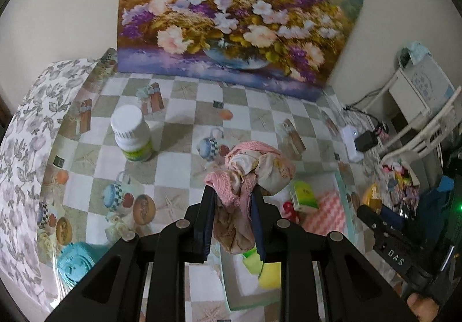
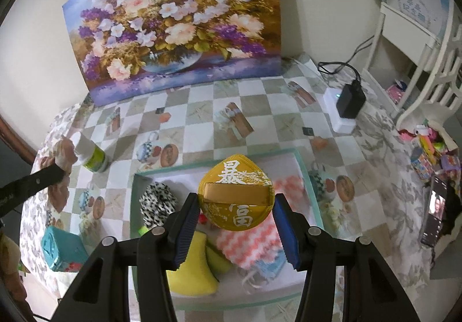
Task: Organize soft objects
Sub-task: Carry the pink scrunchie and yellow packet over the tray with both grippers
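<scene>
The big flower painting (image 1: 231,18) leans on the wall at the back of the table (image 1: 184,125), and its top is cut off in both views. The checked table cover is open and bare in the middle. The table's left side drops away under a leafy cloth (image 1: 26,125).

The shallow tray (image 2: 300,160) with the green rim sits near the front. The right wrist view shows most of it. The left wrist view shows only a corner, hidden behind the fingers. Inside the tray lie a pink zigzag cloth (image 2: 251,247), a yellow soft thing (image 2: 190,270) and a black-and-white spotty soft thing (image 2: 156,203). Their near ends are hidden by the gripper.

The left gripper (image 1: 234,200) is pinching a pink flowery bundle of cloth (image 1: 254,166), held up above the table by the tray's corner. The lower end of the bundle hangs between the fingers.

The right gripper (image 2: 235,206) is squeezing a round gold pad (image 2: 236,195) with white writing, over the tray.

A white bottle (image 1: 132,134) stands alone on the left. Only the left wrist view shows it whole. In the right wrist view, the cloth bundle covers its top. A blue tin (image 2: 62,247) sits at the near left edge.
</scene>
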`<control>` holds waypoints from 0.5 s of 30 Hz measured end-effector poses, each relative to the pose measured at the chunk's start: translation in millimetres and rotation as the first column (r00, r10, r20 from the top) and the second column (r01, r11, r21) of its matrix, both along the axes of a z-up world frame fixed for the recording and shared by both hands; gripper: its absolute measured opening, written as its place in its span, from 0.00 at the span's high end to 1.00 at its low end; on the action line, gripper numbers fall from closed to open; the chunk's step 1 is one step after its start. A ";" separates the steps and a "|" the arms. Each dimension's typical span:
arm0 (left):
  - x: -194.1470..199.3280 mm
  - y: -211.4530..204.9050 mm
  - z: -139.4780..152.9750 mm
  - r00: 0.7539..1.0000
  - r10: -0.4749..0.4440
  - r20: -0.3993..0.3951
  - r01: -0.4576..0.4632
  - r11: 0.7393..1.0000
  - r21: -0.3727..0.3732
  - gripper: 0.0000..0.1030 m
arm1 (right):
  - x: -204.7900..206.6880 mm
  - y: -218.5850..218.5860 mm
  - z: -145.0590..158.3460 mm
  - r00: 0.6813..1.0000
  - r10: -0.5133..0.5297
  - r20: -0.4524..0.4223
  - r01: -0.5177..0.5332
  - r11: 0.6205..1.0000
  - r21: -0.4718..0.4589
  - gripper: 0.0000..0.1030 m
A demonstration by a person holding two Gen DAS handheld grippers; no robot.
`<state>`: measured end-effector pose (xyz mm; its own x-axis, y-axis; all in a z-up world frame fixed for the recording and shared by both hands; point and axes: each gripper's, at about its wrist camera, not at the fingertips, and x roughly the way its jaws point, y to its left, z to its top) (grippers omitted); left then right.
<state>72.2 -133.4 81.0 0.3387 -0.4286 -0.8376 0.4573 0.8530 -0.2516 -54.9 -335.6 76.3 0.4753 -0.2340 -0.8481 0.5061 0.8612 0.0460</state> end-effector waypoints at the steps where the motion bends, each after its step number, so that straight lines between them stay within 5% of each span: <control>1: -4.1 -1.4 -2.5 1.000 -0.007 -0.004 0.007 1.000 0.006 0.76 | -2.6 -0.2 -0.6 1.000 -0.003 -0.001 0.003 1.000 0.001 0.47; 15: -47.6 -20.1 -43.8 0.993 -0.095 -0.075 0.102 0.991 0.091 0.76 | -29.9 3.7 -27.3 0.998 -0.003 -0.067 0.005 1.000 0.019 0.46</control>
<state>24.6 -153.4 37.2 0.2380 -0.3748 -0.8961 0.5241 0.8263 -0.2064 -84.9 -331.9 49.0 0.4167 -0.2191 -0.8822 0.5121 0.8585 0.0287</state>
